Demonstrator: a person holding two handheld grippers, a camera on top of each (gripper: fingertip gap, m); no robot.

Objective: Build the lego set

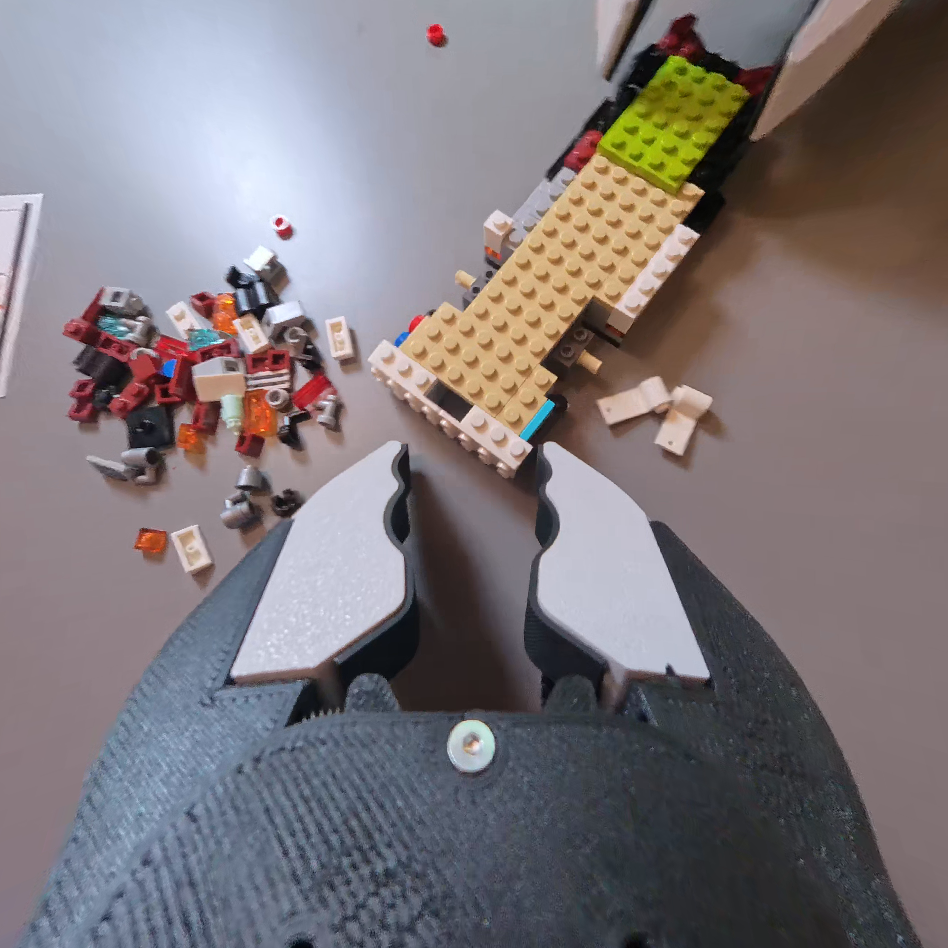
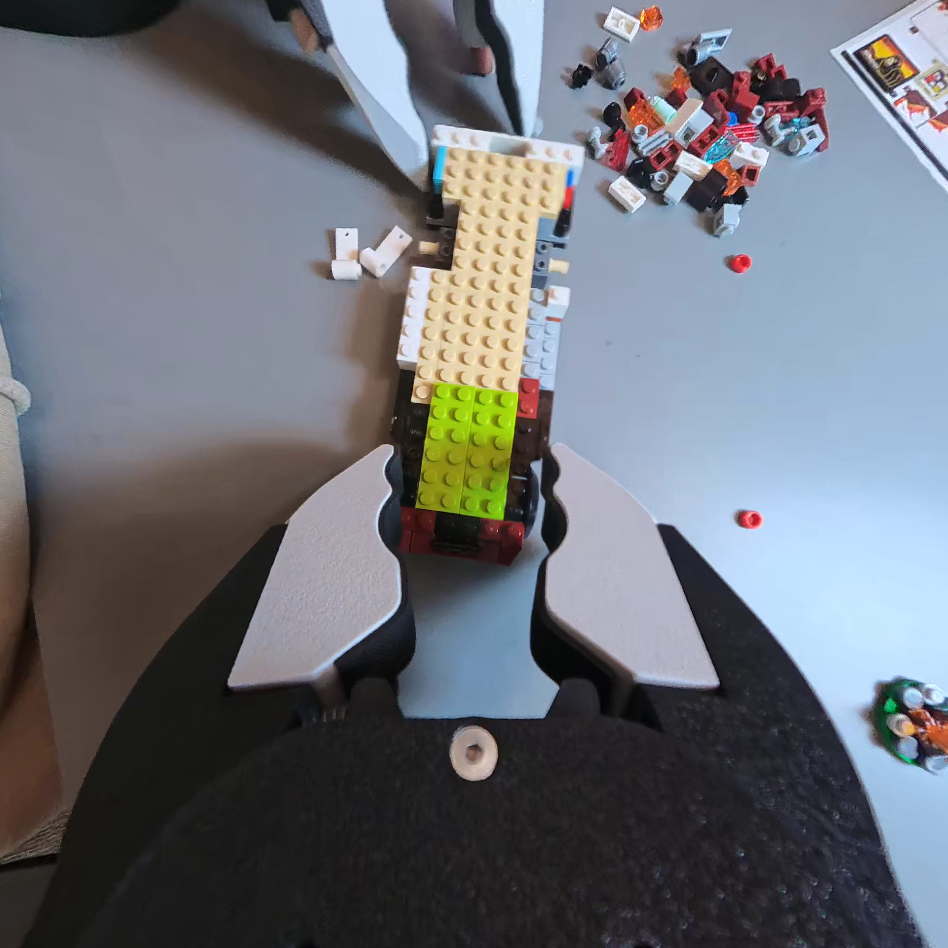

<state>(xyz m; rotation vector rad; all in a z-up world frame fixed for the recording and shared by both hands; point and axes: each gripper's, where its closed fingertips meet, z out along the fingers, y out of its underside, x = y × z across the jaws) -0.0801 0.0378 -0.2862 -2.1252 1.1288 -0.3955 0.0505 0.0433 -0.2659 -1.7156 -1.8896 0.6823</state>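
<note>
Glossy studded plastic on the brick model [image 2: 482, 308] and loose pieces [image 1: 205, 359]. Matt, smooth grey on the counter [image 1: 154, 128]. Rough ribbed black printed plastic behind the left claw [image 1: 472, 461], with a shiny metal screw [image 1: 471, 745].

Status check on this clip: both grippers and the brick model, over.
Right gripper straddles brick model's green-topped end; contact unclear. Left gripper open at its white end. Loose brick pile off to one side.

The far, lime-green-topped end of the long tan, studded brick model [image 1: 554, 308] runs between the right gripper's [image 2: 469, 451] blurred white fingers [image 1: 841, 56], so contact there cannot be told. Left of the model, a white printed sheet [image 1: 15, 287] is cut by the picture's edge. Right of the model's near end, a small green-based cluster of pieces [image 2: 913, 728] is blurred and cropped.
</note>
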